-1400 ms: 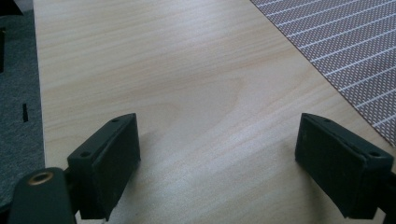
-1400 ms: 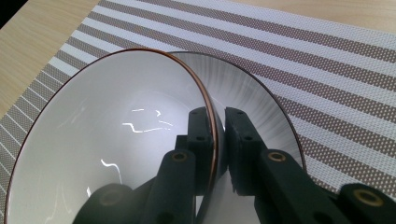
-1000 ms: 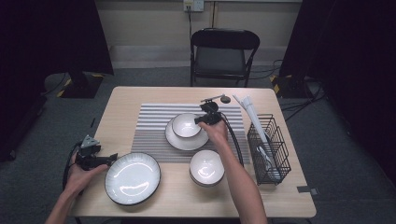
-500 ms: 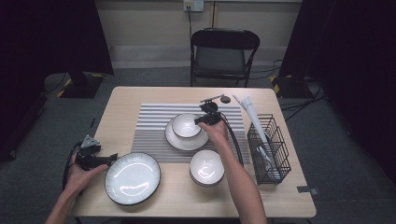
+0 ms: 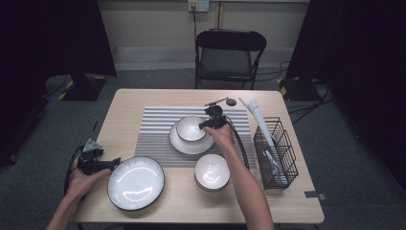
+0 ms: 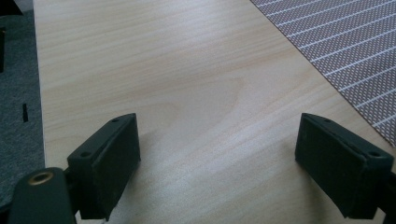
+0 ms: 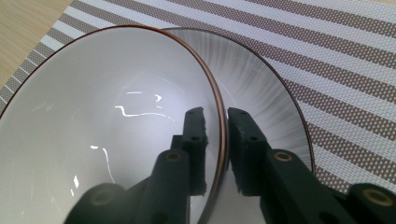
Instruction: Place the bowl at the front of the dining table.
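Right claw [image 5: 210, 120] closed on the rim of the small bowl [image 5: 190, 128], one jaw inside and one outside, as the right gripper view shows; the bowl sits on a plate [image 5: 184, 143] on the striped mat [image 5: 153, 134] at mid-worktop. Left claw [image 6: 229, 154] wide open and empty, low over bare worktop [image 5: 124, 105] just beside the large plate [image 5: 136, 182]. A second bowl [image 5: 212, 171] stands near the front edge; a wire basket [image 5: 275, 151] stands to the right. Risk, as judged: the pinch covers only a narrow stretch of glazed rim, so a lift could let the bowl pivot or slip, striking the plate beneath. A careless swing might also clip the second bowl.
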### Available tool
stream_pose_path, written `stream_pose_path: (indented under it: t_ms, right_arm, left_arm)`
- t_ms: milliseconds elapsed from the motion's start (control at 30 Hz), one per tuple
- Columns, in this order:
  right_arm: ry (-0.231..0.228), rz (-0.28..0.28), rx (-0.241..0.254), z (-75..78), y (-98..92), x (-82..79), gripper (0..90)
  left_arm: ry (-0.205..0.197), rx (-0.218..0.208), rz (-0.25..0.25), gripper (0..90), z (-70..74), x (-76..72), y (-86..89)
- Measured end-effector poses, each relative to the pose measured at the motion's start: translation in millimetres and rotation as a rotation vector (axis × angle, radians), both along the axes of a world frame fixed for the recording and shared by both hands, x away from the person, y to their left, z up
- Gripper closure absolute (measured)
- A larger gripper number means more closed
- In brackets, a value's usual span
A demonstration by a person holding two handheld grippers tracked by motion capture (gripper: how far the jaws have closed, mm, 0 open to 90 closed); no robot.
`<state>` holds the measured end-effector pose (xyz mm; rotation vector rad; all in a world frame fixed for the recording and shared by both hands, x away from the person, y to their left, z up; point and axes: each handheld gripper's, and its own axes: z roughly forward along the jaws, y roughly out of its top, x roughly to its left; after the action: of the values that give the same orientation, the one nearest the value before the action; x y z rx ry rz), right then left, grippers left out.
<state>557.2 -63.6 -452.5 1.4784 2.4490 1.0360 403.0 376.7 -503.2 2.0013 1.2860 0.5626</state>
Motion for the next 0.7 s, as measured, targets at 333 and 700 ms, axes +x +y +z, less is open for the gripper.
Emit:
stream_pose_path:
  t_ms: [333, 700]
  right_arm:
    - [0.008, 0.035, 0.035, -1.3, -1.2, 0.7, 48.4]
    - [-0.025, 0.038, 0.013, 0.6, -0.2, -2.9, 37.0]
  left_arm:
    - [0.000, 0.000, 0.000, 13.6, 0.0, 0.0, 0.0]
    - [0.000, 0.001, 0.000, 13.6, 0.0, 0.0, 0.0]
